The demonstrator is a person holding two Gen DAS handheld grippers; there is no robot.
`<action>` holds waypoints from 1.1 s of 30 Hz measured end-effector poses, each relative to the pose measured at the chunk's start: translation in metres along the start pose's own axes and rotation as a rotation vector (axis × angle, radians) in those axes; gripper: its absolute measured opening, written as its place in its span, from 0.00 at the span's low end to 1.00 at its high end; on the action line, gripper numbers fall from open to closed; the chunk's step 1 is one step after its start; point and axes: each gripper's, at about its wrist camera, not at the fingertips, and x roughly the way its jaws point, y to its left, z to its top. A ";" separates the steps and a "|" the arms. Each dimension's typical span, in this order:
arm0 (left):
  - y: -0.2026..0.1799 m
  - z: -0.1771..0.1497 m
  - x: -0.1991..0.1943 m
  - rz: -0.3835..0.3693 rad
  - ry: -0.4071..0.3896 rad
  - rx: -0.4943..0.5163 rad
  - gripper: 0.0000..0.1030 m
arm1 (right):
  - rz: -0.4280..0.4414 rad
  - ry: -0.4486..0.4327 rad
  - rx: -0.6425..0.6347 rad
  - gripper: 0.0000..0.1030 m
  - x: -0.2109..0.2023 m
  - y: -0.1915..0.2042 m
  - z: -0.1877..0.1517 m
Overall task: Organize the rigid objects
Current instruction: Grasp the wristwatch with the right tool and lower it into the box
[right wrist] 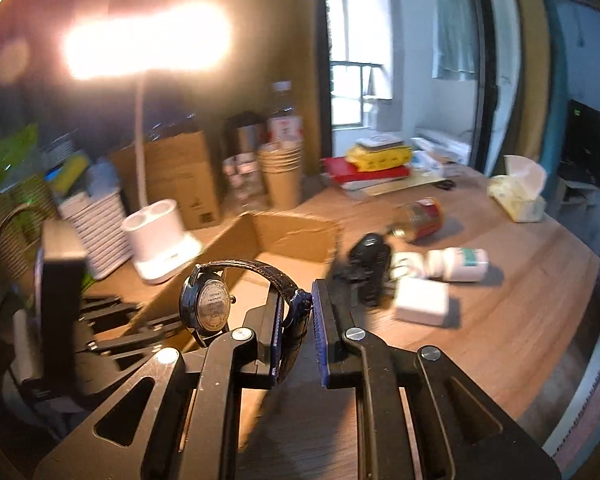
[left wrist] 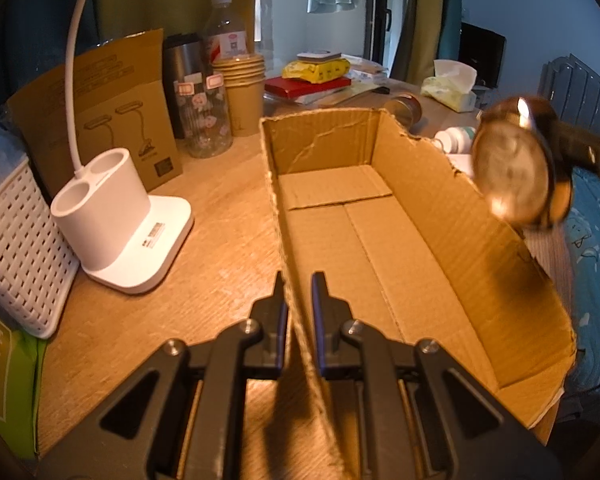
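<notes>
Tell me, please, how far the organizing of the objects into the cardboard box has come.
Done: nothing yet; the cardboard box looks empty. In hand: the left gripper clamps the box wall, and the right gripper holds a watch by its strap. Left: the white bottle, the white block, the black object and the jar.

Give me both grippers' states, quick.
Left gripper: shut on the cardboard box wall.
Right gripper: shut on the wristwatch strap.
</notes>
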 end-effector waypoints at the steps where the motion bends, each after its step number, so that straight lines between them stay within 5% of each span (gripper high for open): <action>1: 0.000 0.000 0.000 0.001 -0.001 -0.001 0.11 | 0.012 0.007 -0.010 0.15 0.002 0.006 -0.002; 23: 0.002 -0.001 -0.002 -0.001 -0.009 -0.015 0.11 | 0.036 0.189 -0.225 0.15 0.020 0.043 -0.042; 33: 0.001 -0.001 -0.003 0.004 -0.008 -0.011 0.11 | 0.089 0.190 -0.251 0.44 0.020 0.050 -0.040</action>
